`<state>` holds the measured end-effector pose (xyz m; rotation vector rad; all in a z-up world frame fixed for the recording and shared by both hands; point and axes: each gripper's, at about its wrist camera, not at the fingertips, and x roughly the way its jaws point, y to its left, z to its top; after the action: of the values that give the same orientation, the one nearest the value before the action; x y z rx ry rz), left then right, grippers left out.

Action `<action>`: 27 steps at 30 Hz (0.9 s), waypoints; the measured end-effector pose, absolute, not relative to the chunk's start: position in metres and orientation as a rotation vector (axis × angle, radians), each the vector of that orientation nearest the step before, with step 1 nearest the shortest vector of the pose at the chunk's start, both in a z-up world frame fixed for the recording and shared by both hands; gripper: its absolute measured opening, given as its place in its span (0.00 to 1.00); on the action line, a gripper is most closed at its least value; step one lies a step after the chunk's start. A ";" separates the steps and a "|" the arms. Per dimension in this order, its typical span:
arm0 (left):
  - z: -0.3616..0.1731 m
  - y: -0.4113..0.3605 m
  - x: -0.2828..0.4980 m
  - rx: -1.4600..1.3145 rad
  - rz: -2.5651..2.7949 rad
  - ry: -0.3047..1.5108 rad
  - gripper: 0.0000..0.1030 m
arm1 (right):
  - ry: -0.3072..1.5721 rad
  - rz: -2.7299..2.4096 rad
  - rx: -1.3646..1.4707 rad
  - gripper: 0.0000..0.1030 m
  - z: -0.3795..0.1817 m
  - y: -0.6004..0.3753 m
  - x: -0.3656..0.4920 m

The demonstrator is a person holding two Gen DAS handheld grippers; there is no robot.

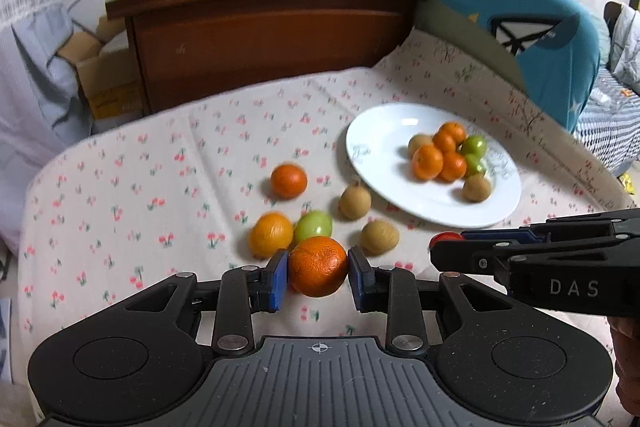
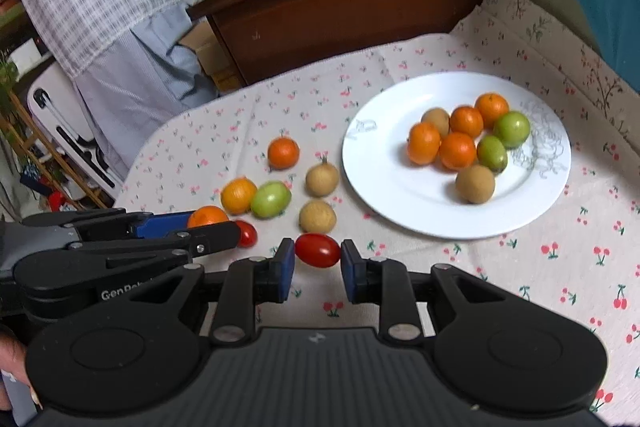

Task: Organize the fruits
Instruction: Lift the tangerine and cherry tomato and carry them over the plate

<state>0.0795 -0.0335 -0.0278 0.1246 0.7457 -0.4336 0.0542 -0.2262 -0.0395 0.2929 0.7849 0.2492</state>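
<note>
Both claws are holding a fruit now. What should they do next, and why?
Probably carry the fruits over to the plate. The left gripper is shut on an orange, the right gripper on a red tomato, and the plate already holds sorted fruit with bare room at its near side.

We are seeing only the top of the orange [image 2: 207,215] behind the left gripper [image 2: 224,227], which is also covering part of a red tomato [image 2: 248,233]. Motion blur is softening the plate [image 1: 376,131] and its fruit.
</note>
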 end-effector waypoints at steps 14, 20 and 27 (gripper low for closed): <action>0.006 -0.046 0.098 0.064 -0.495 0.669 0.28 | 0.660 0.199 0.361 0.24 0.002 -0.261 0.068; 0.008 -0.061 0.113 0.060 -0.541 0.666 0.28 | 0.646 0.183 0.376 0.24 0.010 -0.276 0.083; 0.001 -0.078 0.136 0.069 -0.567 0.695 0.28 | 0.664 0.139 0.418 0.24 0.004 -0.295 0.109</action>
<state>0.1357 -0.0780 0.0009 0.0691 0.6953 -0.5672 0.1086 -0.2950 0.0036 0.4177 0.6639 0.1387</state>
